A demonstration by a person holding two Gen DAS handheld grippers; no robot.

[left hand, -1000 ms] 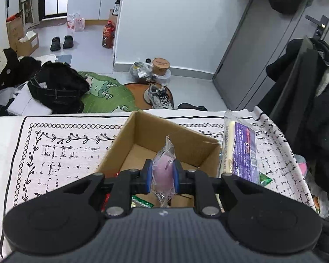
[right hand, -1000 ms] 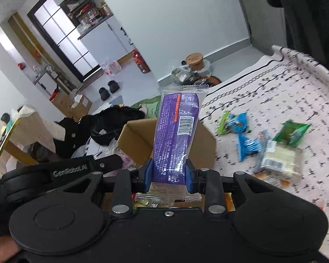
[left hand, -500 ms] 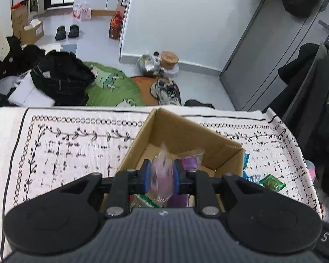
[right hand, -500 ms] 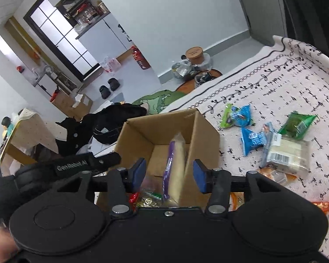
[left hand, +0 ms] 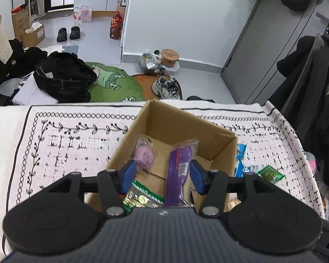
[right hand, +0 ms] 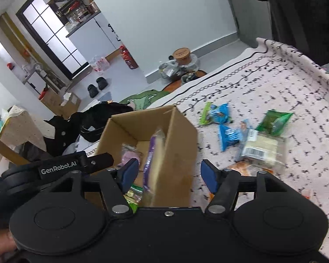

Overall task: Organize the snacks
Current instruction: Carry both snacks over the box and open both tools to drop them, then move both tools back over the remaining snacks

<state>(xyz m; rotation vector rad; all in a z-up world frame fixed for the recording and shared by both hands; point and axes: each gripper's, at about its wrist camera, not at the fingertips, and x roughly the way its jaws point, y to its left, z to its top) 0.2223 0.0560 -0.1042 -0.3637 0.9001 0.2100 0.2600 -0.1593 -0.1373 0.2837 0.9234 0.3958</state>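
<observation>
An open cardboard box (left hand: 186, 122) (right hand: 177, 144) stands on the patterned white cloth. Inside lie a pink snack packet (left hand: 143, 154) (right hand: 127, 157), a long purple packet (left hand: 178, 171) (right hand: 150, 164) and a green-striped packet (left hand: 140, 197). My left gripper (left hand: 161, 178) is open above the box's near side, holding nothing. My right gripper (right hand: 170, 176) is open over the box's right wall, holding nothing. Loose snacks lie right of the box: blue packets (right hand: 218, 115) (right hand: 228, 135), a green one (right hand: 274, 120), a clear pale one (right hand: 263, 149).
The cloth-covered table (left hand: 65, 144) ends at a far edge, with a floor beyond holding clothes (left hand: 63, 76), a green mat (left hand: 111, 85) and shoes (left hand: 166, 86). Dark coats (left hand: 318, 83) hang at the right. The left gripper's body (right hand: 59, 166) shows left of the box.
Both grippers opened. The left one released the pink packet into the box; the right one released the purple packet, which now lies in the box.
</observation>
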